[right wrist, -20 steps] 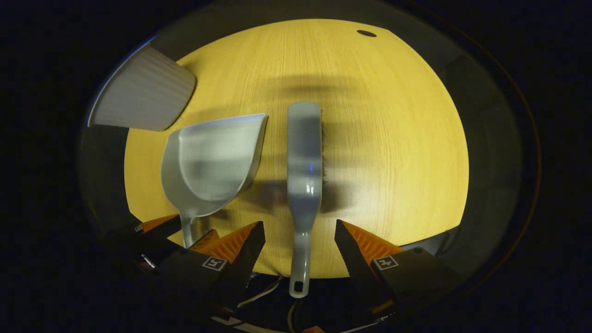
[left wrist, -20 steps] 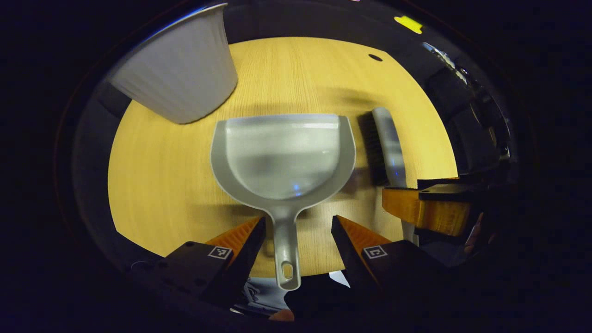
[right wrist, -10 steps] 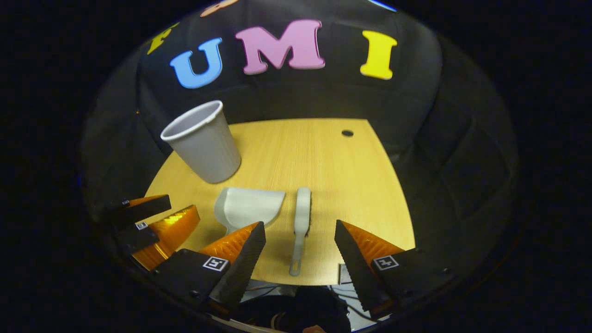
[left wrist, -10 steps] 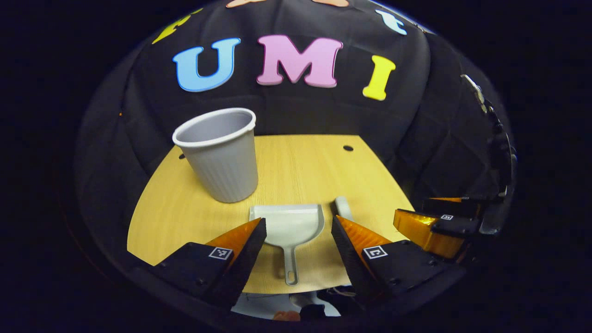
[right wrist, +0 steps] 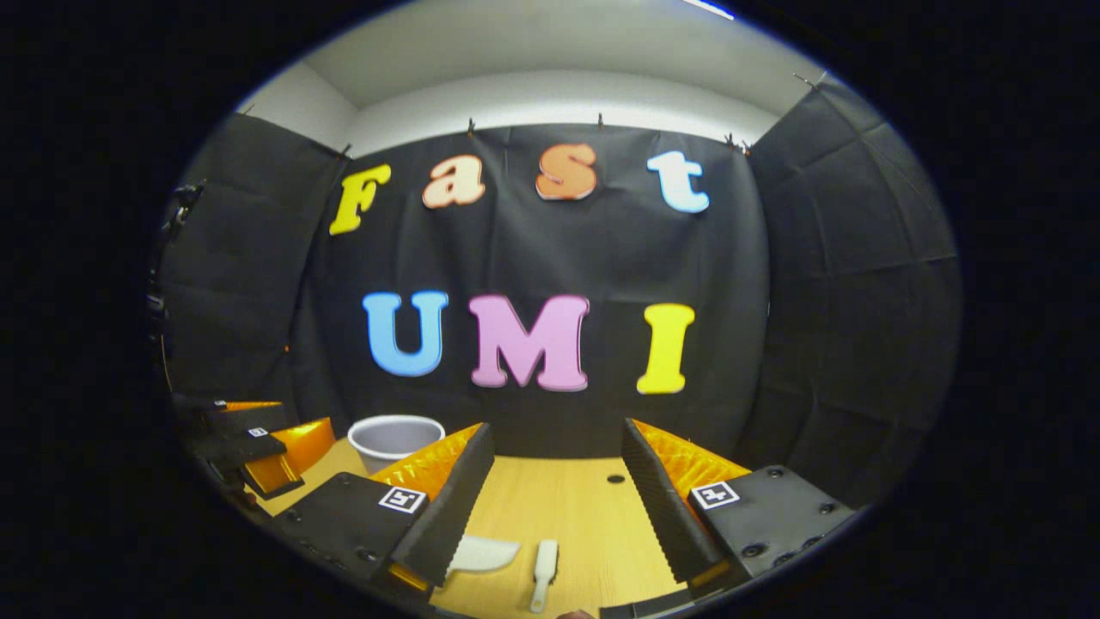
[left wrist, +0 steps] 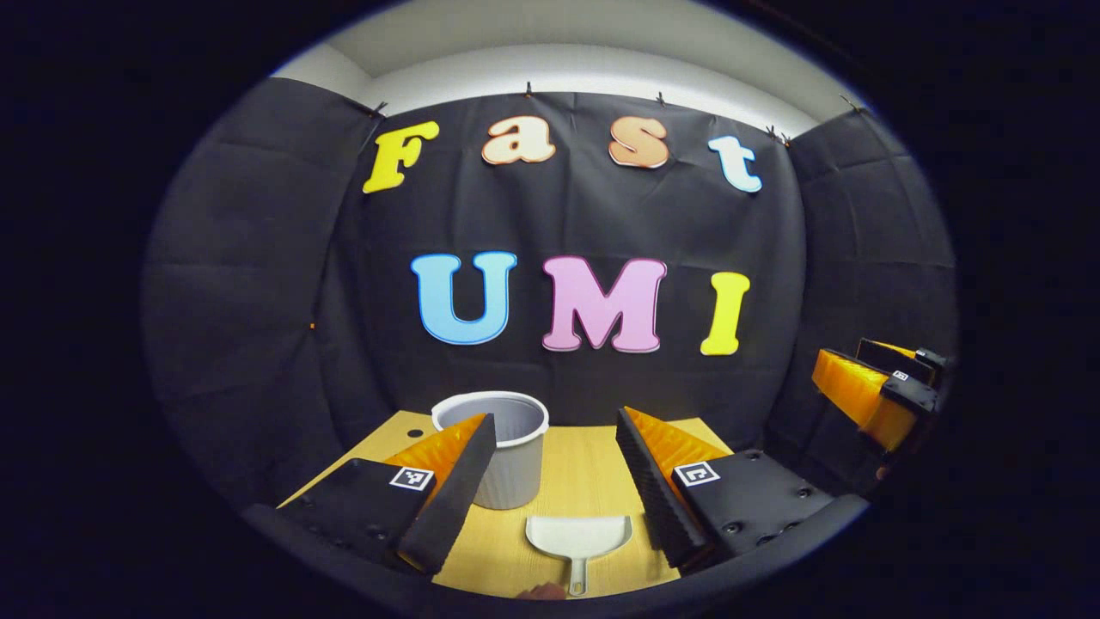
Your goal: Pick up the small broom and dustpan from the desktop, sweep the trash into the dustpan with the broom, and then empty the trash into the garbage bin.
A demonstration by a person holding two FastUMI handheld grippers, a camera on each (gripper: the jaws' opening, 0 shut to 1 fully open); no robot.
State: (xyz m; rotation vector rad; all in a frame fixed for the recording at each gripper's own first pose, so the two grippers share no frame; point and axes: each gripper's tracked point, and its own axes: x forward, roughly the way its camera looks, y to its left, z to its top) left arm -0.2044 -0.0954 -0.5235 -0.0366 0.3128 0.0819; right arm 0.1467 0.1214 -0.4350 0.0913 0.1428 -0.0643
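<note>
Grey plastic is what both tools are made of, and both lie flat on the pale wooden bench [left wrist: 593,468] low in the views, untouched: the dustpan [left wrist: 577,537] sits below and between the jaws of the left gripper [left wrist: 554,481], handle pointing back toward the camera, while the small broom [right wrist: 544,567] lies below and between the jaws of the right gripper [right wrist: 557,494], with the dustpan just to its left. Both sets of jaws stand wide open and hold nothing — they are well above the tools and aimed at the back wall rather than down. The garbage bin [left wrist: 503,456], a ribbed grey tub, stands beyond the dustpan, partly behind the left jaw of the left gripper. To do the pickup well, I would tip each gripper downward first so its handle comes centred in the gap, then lower until the jaws straddle the handle before closing. Thin handles lying flat leave little to grip — the jaws probably need to reach almost to the bench. No trash is visible from here.
</note>
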